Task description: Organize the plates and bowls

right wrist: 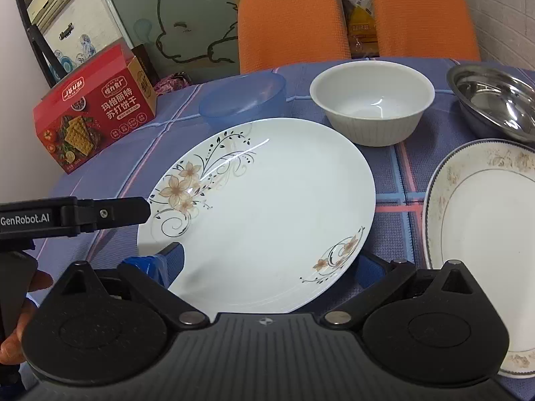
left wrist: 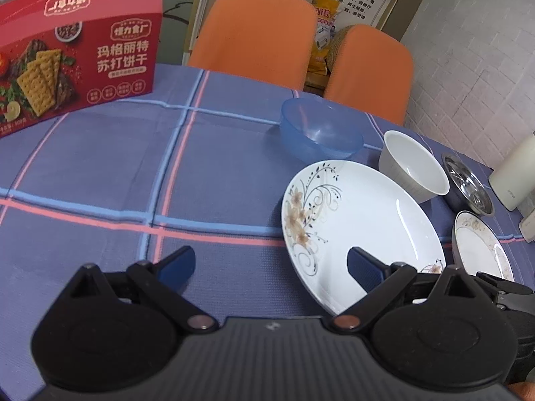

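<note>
Left wrist view: the left gripper hangs over the tabletop with its jaws wide apart and nothing between them; its right finger overlaps the near rim of the flowered plate, though contact cannot be told; the blue bowl stands just beyond the plate toward the far edge; the white bowl is beside it, close to the plate's far-right rim; the steel bowl lies past the white one toward the right edge; the rimmed plate sits near the steel bowl, at the right; a red cracker box stands upright at the far-left corner; two orange chairs back the far edge.

Right wrist view: the right gripper has its jaws spread open on either side of the flowered plate, whose near rim lies between the fingers, ungripped; the left gripper reaches in from the left, its tip at the plate's left rim; blue bowl, white bowl and steel bowl line the far edge; the rimmed plate lies at the right edge, apart from the flowered one; the box stands at the far-left corner.
</note>
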### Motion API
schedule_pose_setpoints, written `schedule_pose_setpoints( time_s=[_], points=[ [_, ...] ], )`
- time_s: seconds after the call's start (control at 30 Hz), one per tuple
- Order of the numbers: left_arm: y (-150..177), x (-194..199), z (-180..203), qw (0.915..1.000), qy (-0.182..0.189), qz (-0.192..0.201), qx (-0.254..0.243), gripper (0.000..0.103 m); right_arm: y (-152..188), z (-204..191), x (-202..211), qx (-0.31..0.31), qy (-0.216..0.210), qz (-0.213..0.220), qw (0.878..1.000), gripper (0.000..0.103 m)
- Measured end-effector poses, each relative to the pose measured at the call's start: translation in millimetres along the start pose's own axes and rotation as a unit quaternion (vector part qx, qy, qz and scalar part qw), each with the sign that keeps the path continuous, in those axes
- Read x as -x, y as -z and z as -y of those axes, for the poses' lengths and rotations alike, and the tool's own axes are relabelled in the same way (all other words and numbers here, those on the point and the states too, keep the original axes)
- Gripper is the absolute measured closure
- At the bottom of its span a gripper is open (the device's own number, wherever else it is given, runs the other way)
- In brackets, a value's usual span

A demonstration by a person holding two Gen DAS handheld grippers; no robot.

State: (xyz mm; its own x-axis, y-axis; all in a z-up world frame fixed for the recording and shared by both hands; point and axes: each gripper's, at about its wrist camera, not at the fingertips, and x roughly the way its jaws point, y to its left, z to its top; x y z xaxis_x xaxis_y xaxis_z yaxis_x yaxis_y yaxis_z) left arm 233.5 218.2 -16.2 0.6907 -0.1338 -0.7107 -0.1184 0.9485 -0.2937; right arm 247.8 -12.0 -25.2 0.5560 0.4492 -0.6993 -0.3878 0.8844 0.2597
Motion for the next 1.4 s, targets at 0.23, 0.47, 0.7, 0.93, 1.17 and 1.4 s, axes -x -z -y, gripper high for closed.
schedule_pose_setpoints(
  time_s=[0.23, 0.47, 0.7, 0.93, 1.17, 1.4],
  points=[
    [-12, -13, 9, 0.9999, 0.009, -0.002, -0.014, 0.007, -3, 7, 4, 0.016, 0.001, 0.004, 1.0, 0.013],
    [-21, -43, 18, 0.9992, 0.009, -0.029, -0.026, 0.007, -21, 8, -18, 0.038, 0.019, -0.007, 0.999, 0.013],
    [-23, -51, 25, 0.9984, -0.005, -0.025, -0.05, 0.011, -21, 3, -27, 0.102, 0.035, -0.008, 0.994, 0.012],
    [-15, -50, 40, 0.9962, -0.034, -0.008, -0.081, 0.059, -13, 1, -23, 0.101, 0.031, 0.013, 0.994, 0.012],
    [-23, -52, 45, 0.9966, -0.047, -0.028, -0.062, 0.061, -20, -5, -23, 0.06, 0.035, -0.005, 0.998, 0.012],
    [-28, -29, 52, 0.9966, -0.047, 0.0, -0.067, 0.065, -21, -8, -6, 0.031, 0.019, 0.009, 0.999, 0.011]
  ],
)
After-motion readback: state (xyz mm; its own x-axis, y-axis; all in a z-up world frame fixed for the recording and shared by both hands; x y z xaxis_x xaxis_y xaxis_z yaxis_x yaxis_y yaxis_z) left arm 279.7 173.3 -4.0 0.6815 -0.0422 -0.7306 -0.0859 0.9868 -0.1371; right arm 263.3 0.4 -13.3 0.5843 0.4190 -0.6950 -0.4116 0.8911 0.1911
